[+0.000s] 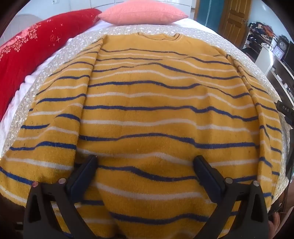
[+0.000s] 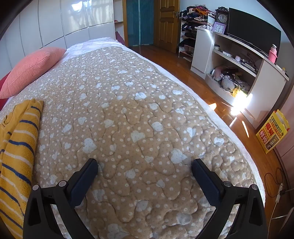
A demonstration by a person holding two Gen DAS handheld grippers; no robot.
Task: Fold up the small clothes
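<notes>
The yellow striped sweater [image 1: 150, 114] lies flat on the bed, straight under and ahead of the left gripper [image 1: 146, 161], whose fingers [image 1: 86, 171] stand spread wide with nothing between them but the knit below. Whether they touch the cloth I cannot tell. The garment's long axis runs directly away from those fingers, hem at the near end and collar at the far end, with both sleeves lying along the sides of the body.

The right gripper [image 2: 145, 161] is also spread wide and empty. It hangs over bare quilt [image 2: 139, 114], and from its fingers [image 2: 204, 176] the sweater [image 2: 16, 147] lies off to the left, only its edge showing. So the left hand looks the nearer one. I'd judge the right must come across toward the sweater before any two-handed fold can begin.

The quilt is beige with pale dots, soft and puckered, so cloth should pinch up easily. A pink pillow [image 1: 143, 12] and a red pillow [image 1: 35, 42] lie beyond the collar. Wooden floor [image 2: 185, 68], a white shelf unit [image 2: 261, 80] and a brown door [image 2: 167, 23] lie past the right gripper's fingers.
</notes>
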